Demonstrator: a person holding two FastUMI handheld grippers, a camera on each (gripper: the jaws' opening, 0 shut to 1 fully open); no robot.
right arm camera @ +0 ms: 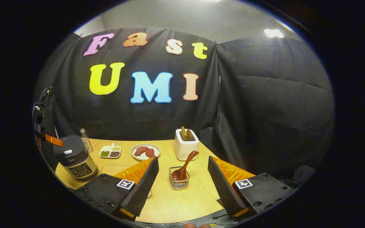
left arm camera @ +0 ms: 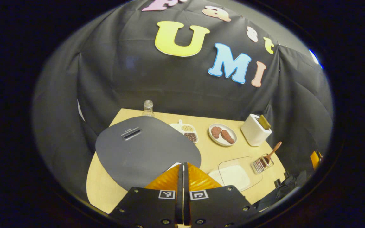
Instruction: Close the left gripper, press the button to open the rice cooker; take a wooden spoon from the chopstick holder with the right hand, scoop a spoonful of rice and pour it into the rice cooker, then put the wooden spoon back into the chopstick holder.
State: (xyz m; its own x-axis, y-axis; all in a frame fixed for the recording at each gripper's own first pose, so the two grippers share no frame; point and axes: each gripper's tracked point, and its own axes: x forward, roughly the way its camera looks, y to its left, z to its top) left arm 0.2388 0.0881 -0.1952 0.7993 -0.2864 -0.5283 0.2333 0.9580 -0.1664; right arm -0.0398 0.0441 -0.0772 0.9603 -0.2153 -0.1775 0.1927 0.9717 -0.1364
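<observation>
Two grippers: the left gripper (left arm camera: 182,177), fingers pressed together and empty, hangs above the rice cooker (left arm camera: 147,152). The right gripper (right arm camera: 182,177) is spread wide, empty; wooden spoon (right arm camera: 185,167) in chopstick holder (right arm camera: 179,182) at its 12 o'clock.

The table (right arm camera: 182,202) looks like pale wood with a smooth matt finish. The rice cooker (right arm camera: 74,160) has a matt dark lid and a shiny metal body. The wooden spoon (right arm camera: 185,168) is glossy, in a chopstick holder (right arm camera: 178,182) of thin metal wire
</observation>
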